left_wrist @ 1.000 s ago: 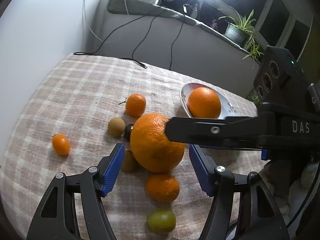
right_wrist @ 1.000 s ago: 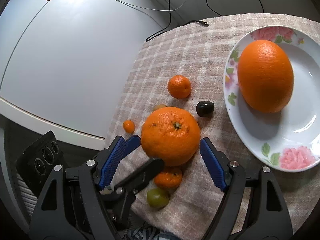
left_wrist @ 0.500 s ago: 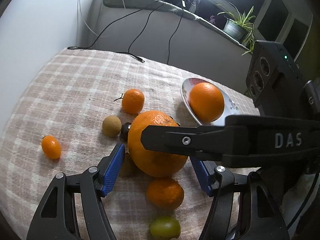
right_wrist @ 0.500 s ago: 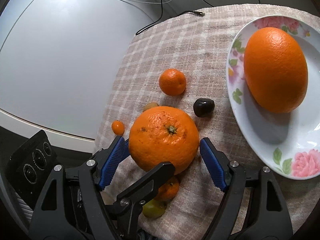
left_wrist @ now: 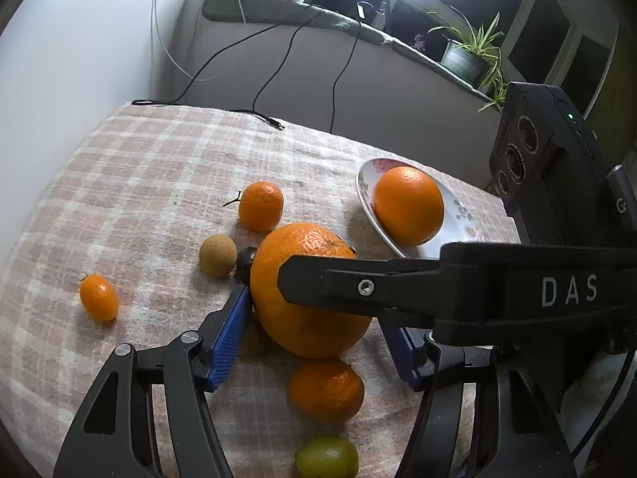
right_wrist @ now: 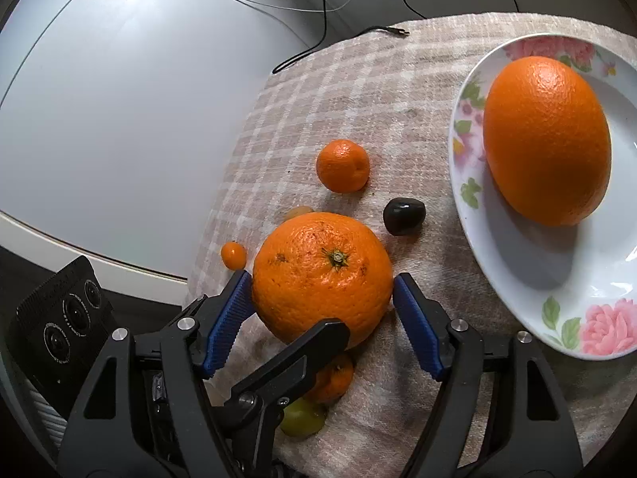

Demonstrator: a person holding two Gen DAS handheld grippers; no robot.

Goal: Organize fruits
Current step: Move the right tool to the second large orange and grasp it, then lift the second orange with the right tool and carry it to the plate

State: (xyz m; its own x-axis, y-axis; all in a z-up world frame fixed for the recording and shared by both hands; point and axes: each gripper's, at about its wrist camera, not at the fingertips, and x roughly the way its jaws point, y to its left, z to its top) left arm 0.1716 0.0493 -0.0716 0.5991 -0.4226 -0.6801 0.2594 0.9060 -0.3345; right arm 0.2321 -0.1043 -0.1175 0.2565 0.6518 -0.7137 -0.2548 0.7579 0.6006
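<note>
A big orange lies on the checked cloth, with both grippers at it. My right gripper straddles it and its jaws are closing: the left blue pad sits at the peel, while a thin gap shows at the right pad. One right finger crosses the orange in the left wrist view. My left gripper stands open at the orange's near side, its left pad at the peel and its right pad partly hidden. A second orange rests in the flowered plate.
Small fruits ring the big orange: a mandarin, a brown round fruit, a dark one, a kumquat, another mandarin and a green fruit. A cable end lies at the cloth's far edge.
The right gripper has moved in around the big orange and its jaws have narrowed. Its finger now reaches further across the orange in the left wrist view. The orange has not left the cloth.
</note>
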